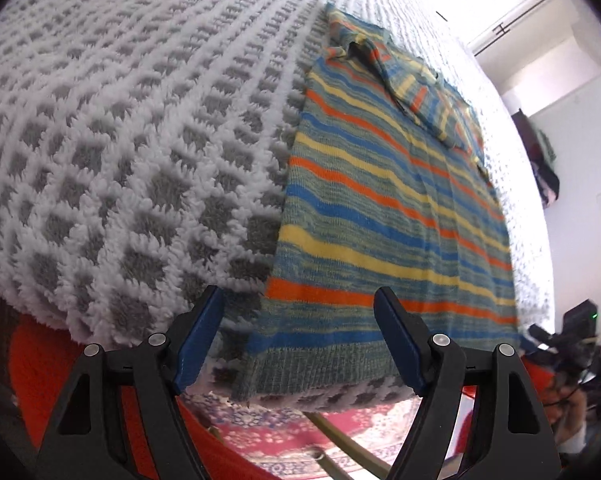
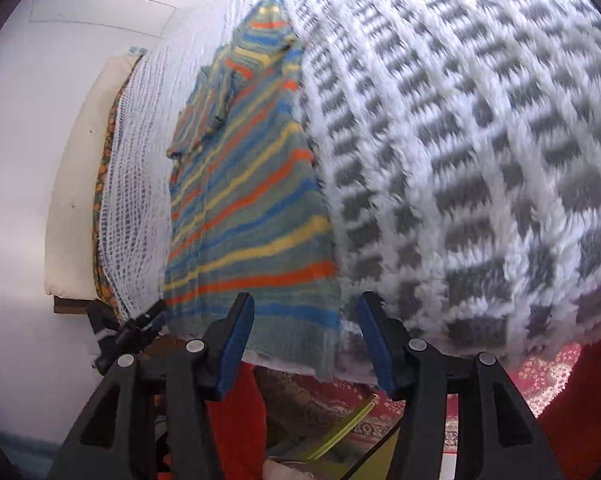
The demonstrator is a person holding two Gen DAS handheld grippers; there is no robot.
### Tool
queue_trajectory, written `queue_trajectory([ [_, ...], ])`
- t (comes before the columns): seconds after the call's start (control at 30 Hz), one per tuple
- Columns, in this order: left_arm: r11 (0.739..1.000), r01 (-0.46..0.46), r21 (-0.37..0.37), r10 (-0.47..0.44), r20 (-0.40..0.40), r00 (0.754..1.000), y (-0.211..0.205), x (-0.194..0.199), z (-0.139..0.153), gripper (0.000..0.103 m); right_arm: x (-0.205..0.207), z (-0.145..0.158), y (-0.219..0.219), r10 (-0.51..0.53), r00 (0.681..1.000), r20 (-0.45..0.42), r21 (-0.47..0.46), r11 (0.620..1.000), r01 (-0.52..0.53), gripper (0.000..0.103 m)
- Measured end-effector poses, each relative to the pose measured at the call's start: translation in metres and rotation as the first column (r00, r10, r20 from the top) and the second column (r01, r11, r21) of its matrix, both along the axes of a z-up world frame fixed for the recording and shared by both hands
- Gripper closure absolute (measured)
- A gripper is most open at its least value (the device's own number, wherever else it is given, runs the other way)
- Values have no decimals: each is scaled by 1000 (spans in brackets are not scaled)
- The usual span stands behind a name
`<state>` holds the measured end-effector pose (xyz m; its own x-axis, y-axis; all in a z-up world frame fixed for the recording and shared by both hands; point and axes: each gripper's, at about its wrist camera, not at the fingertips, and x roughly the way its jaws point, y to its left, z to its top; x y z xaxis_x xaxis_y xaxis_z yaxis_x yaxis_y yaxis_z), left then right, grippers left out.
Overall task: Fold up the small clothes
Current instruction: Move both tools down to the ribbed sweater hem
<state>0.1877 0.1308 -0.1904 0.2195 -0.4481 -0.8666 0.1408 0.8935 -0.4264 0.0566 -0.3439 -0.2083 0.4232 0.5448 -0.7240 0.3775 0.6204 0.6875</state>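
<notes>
A striped knitted garment (image 1: 384, 208) lies flat on a grey-and-white checked blanket (image 1: 112, 152) over a bed, its ribbed hem (image 1: 320, 364) at the near edge, sleeves already laid inward. The left claw (image 1: 300, 344) and right claw (image 2: 304, 340) both stand open and empty, each before a hem corner. A good next fold probably means pinching both corners evenly and carrying the hem toward the collar. Bare blanket flanks the garment on both sides; the hem sits almost on the drop-off.
</notes>
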Motion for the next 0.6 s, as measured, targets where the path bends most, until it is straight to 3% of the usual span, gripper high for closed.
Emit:
queue_trajectory([
  [0.13, 996, 7, -88, -12, -53, 999, 8, 11, 3, 27, 1, -3, 7, 38, 999, 16, 56, 998, -39, 49],
  [0.2, 990, 2, -144, -16, -99, 995, 15, 16, -1, 33, 2, -6, 13, 64, 998, 24, 89, 994, -66, 49],
  [0.27, 985, -3, -172, -24, -153, 988, 20, 20, -8, 45, 4, -10, 20, 80, 997, 20, 99, 992, -82, 48],
  [0.37, 992, 6, -126, -29, -176, 984, 21, 19, -13, 57, 6, -15, 22, 82, 997, 15, 118, 990, -83, 49],
  [0.53, 992, 82, -99, -100, -193, 976, 8, 9, -19, 60, 8, -16, 23, 77, 997, 14, 124, 989, -78, 50],
  [0.57, 993, 93, -77, -107, -198, 974, 5, 9, -21, 70, 9, -18, 22, 76, 997, 11, 125, 989, -77, 51],
  [0.6, 993, 110, -47, -118, -206, 971, 1, 9, -24, 78, 11, -19, 23, 77, 997, 4, 115, 990, -77, 59],
])
